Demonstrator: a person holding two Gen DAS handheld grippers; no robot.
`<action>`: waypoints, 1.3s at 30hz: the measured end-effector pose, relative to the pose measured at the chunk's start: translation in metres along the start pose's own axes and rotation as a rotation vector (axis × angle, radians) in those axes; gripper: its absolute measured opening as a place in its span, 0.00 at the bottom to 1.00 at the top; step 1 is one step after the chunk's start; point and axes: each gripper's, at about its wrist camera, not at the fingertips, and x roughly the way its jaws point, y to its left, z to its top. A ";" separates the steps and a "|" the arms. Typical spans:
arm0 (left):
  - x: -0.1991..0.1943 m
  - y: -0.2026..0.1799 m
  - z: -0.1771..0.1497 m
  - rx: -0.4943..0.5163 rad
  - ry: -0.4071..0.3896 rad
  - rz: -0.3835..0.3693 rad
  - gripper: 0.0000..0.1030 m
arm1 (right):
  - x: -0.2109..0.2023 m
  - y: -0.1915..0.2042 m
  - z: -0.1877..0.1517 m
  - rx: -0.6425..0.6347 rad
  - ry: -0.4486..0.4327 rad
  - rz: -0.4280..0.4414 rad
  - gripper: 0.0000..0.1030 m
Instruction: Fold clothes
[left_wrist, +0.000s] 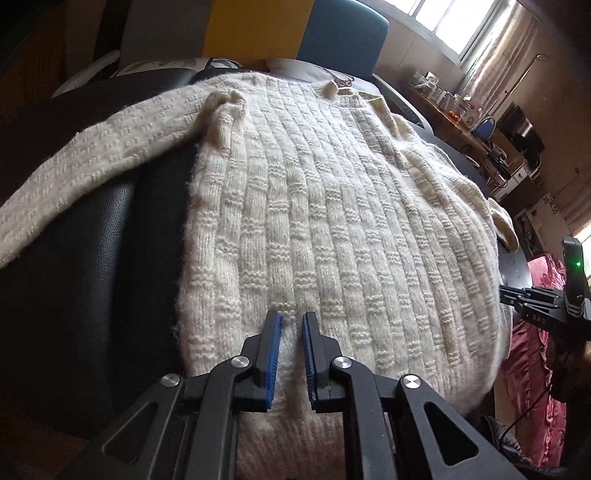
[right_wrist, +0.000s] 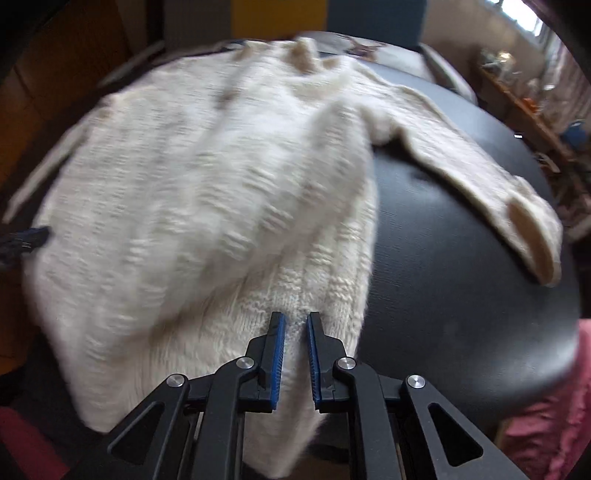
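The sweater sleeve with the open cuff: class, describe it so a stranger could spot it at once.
Start at the round black table, where a cream knit sweater lies spread. From its shoulder, the sleeve stretches alone across bare tabletop toward the far right edge. Its open cuff, showing a smooth tan inside, marks it out.

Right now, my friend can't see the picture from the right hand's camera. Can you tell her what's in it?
A fluffy cream knitted sweater lies on a round black table, a bit blurry. The right gripper pinches the sweater's bottom edge between its blue pads. One sleeve stretches out to the right across the table.
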 end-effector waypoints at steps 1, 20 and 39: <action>0.000 0.000 0.000 -0.006 -0.002 -0.004 0.11 | 0.000 -0.010 -0.003 0.030 0.004 0.005 0.11; -0.159 0.289 -0.041 -0.693 -0.268 0.297 0.27 | -0.025 0.175 0.097 -0.218 -0.159 0.352 0.20; -0.085 0.282 0.010 -0.532 -0.185 0.394 0.11 | 0.019 0.208 0.198 -0.184 -0.149 0.283 0.25</action>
